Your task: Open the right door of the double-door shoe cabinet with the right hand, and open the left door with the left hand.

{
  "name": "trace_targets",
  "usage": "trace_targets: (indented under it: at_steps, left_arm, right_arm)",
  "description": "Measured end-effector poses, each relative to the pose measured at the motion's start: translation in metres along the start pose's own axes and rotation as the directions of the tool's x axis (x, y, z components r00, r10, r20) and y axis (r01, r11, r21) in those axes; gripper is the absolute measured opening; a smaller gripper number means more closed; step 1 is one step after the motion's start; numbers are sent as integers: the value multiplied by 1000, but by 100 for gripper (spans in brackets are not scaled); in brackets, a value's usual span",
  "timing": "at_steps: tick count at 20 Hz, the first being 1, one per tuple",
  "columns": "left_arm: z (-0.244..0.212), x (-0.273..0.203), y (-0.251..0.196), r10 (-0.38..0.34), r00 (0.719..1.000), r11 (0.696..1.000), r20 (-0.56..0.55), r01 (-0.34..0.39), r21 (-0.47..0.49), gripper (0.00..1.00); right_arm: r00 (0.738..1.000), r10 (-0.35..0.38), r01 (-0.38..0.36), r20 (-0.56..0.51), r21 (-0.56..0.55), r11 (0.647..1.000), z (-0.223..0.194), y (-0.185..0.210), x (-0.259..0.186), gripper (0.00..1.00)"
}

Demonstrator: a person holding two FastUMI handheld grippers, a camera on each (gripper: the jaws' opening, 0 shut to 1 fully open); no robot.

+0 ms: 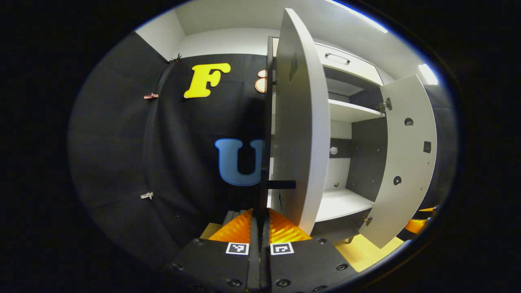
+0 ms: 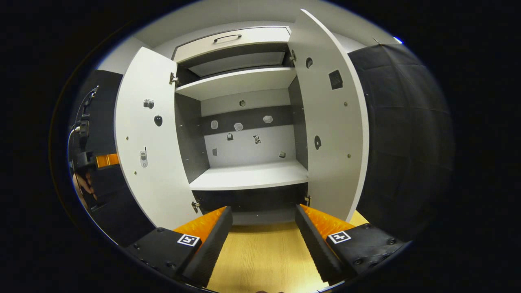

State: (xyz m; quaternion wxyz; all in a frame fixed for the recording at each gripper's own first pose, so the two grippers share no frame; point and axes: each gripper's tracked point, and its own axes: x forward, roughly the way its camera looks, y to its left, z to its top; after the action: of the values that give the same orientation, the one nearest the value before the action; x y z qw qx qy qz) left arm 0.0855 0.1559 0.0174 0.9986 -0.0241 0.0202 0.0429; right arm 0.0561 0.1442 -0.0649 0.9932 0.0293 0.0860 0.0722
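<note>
The shoe cabinet stands with both doors swung wide, its pale shelves and dark side walls in plain sight. In the right gripper view, the left door hangs open on the left side and the right door on the right side, each showing its inner face with hinges and small fittings. A drawer front with a slim handle sits above the open compartment. The right gripper hovers in front of the cabinet over a wooden floor, its fingers spread well apart and holding nothing. In the left gripper view, the left door is seen nearly edge-on, close to the camera, with the right door open beyond it. The left gripper sits at the outer face of the left door, its fingers drawn together just below a dark handle; whether they pinch the door or the handle cannot be told.
</note>
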Motion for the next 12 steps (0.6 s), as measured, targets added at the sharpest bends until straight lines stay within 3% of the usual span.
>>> trace_targets:
  at_steps: [2,3,4,5,8,11,12]
  left_arm:
    - [-3,-17,-5,46,999,999,-6,-46,15,3]
    - [-6,-30,-11,65,998,998,-6,-65,13,7]
    - [-6,-42,-16,84,996,996,-1,-84,5,2]
    - [-4,-50,-22,104,995,995,8,-104,1,20]
    - [2,-75,-64,85,995,996,43,-85,-13,42]
    - [-3,-92,-99,82,996,996,44,-80,-41,80]
    - [-8,-96,-108,91,995,994,42,-88,-58,84]
  right_arm:
    - [1000,12,-12,4,7,1000,8,-13,2,98]
    - [1000,22,-22,8,12,1000,12,-16,3,98]
    - [999,33,-33,10,14,999,15,-20,3,98]
    - [999,48,-48,9,11,999,18,-24,3,98]
    - [995,96,-96,12,2,995,25,-28,-2,98]
    - [989,144,-144,18,-5,990,25,-29,-16,98]
    - [987,162,-161,15,-8,987,24,-29,-21,98]
